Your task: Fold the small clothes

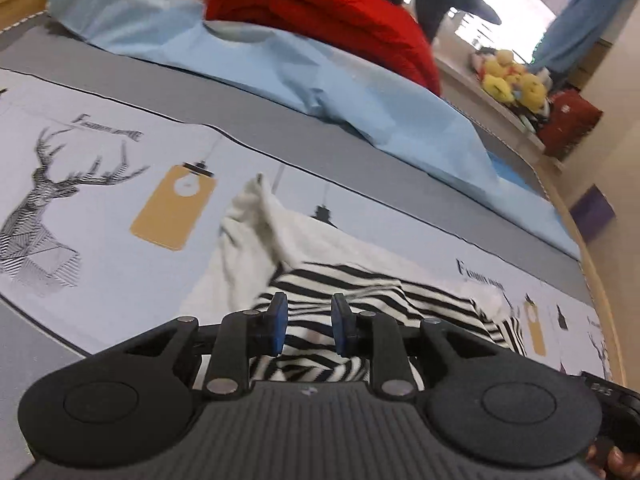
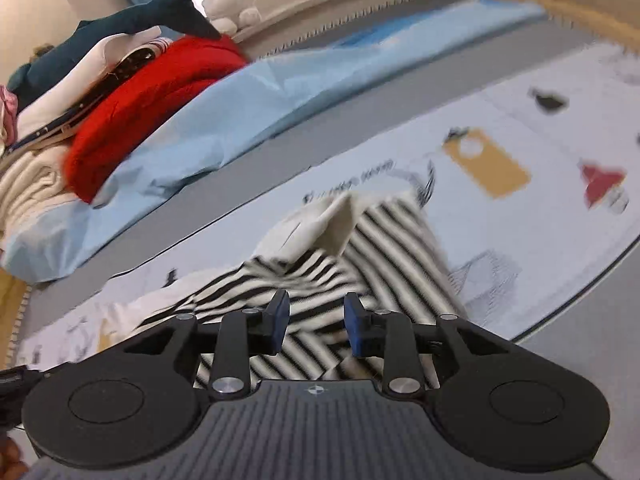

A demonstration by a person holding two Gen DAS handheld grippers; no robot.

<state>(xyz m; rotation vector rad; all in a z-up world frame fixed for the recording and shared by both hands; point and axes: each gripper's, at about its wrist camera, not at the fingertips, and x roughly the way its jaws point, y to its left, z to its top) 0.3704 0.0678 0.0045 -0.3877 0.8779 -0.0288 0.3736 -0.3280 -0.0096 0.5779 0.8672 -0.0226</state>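
- On the printed bedspread (image 1: 100,184), at 6 o'clock in both wrist views, your black-and-white striped garment (image 1: 360,292) lay partly folded, its white inner side (image 1: 256,240) turned up toward 11 o'clock in the left view.
- Your left gripper (image 1: 307,325) hung over the striped cloth with its blue-padded fingers (image 1: 277,322) a narrow gap apart; stripes showed between the pads, and neither pad pressed on the fabric.
- Your right gripper (image 2: 315,325) stood the same way over the garment (image 2: 384,236), fingers (image 2: 357,330) slightly parted, nothing clamped between them, the striped cloth visible in the gap.
- Seen from the right wrist, a white fold (image 2: 320,220) of the garment peaked at 12 o'clock from the fingertips, with a striped panel running down toward 4 o'clock.
- At 12 o'clock in the left view, a light blue sheet (image 1: 280,68) lay bunched across the bed, and a folded red blanket (image 1: 320,12) sat on it.
- At 10 o'clock in the right view, a plush shark (image 2: 132,20) rested on the pile of bedding above the red blanket (image 2: 144,108).
- At 2 o'clock in the left view, yellow plush toys (image 1: 512,80) sat on a ledge, well apart from the garment.
- At 5 o'clock in the left view, your fingertip (image 1: 618,460) showed at the frame's edge.
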